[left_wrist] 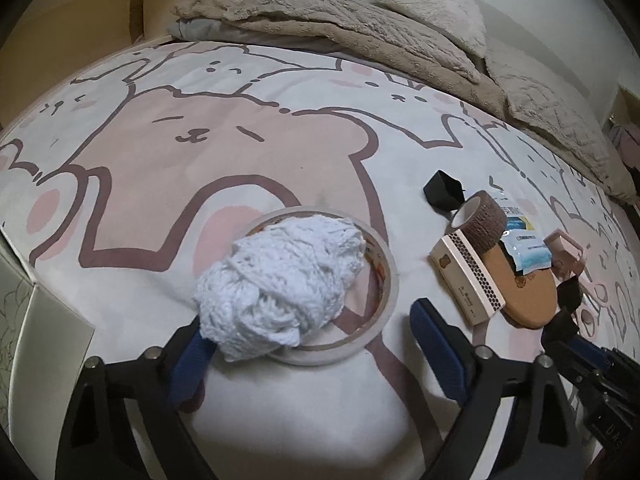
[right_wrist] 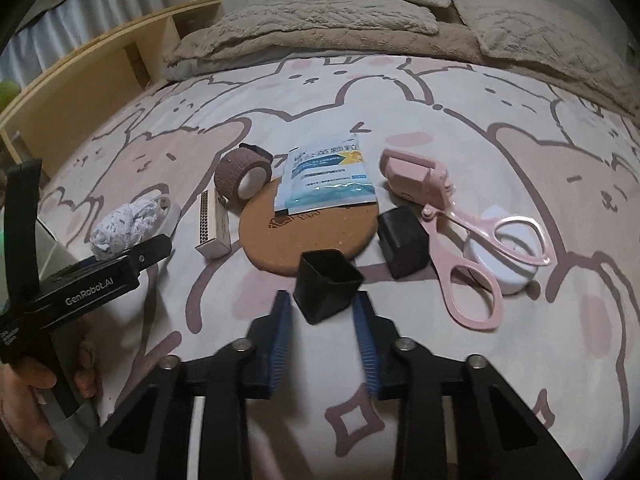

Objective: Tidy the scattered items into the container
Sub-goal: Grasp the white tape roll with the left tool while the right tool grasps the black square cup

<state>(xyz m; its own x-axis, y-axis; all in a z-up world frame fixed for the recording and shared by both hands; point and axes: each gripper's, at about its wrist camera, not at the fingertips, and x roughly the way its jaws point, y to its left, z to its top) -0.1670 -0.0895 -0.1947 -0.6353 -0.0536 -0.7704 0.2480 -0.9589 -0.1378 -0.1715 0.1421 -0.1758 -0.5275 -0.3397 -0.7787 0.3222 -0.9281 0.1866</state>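
Cartoon-bear bedspread [right_wrist: 440,120] beneath beige blanket [right_wrist: 320,20]; left gripper [left_wrist: 316,320] spread around yarn ball [left_wrist: 280,284]; right gripper [right_wrist: 324,312] pinching black cap [right_wrist: 326,284].

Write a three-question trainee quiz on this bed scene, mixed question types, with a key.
1. True or false: the foil sachet lies partly on the cork coaster.
2. What sits between the right gripper fingers? A) black cup B) matchbox C) brown wrap roll
3. Fill in: the white yarn ball rests on the ____.
Key: 1 true; 2 A; 3 tape ring.
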